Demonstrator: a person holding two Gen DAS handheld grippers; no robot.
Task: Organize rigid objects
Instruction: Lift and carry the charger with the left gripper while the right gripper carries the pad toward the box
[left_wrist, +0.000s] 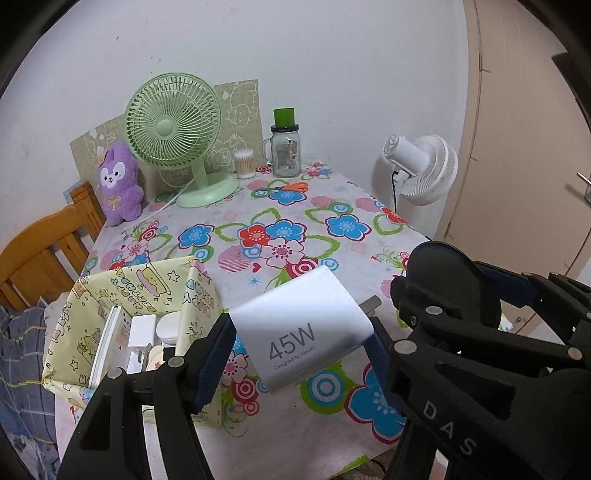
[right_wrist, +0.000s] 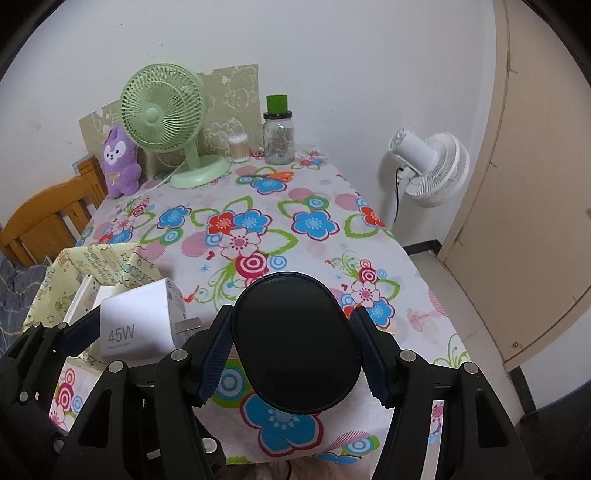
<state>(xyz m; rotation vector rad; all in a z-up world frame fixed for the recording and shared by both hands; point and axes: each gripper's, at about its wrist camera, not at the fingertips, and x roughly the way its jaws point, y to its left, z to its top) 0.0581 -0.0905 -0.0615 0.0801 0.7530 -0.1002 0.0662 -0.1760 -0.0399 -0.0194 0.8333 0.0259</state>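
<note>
My left gripper (left_wrist: 301, 354) is shut on a white 45W charger (left_wrist: 301, 328) and holds it above the floral table, just right of a yellow patterned box (left_wrist: 110, 295). The box holds several white items. The charger also shows in the right wrist view (right_wrist: 140, 325), with the box (right_wrist: 74, 269) behind it. My right gripper (right_wrist: 291, 350) is shut on a black oval case (right_wrist: 295, 339) above the table's near edge. That case and the right gripper show at the right in the left wrist view (left_wrist: 450, 284).
At the table's back stand a green desk fan (left_wrist: 173, 125), a purple plush (left_wrist: 118, 184), a cotton swab tub (left_wrist: 244, 163) and a glass jar with a green lid (left_wrist: 285, 147). Orange scissors (left_wrist: 284, 188) lie near them. A white floor fan (left_wrist: 424, 166) stands right, a wooden chair (left_wrist: 44, 251) left.
</note>
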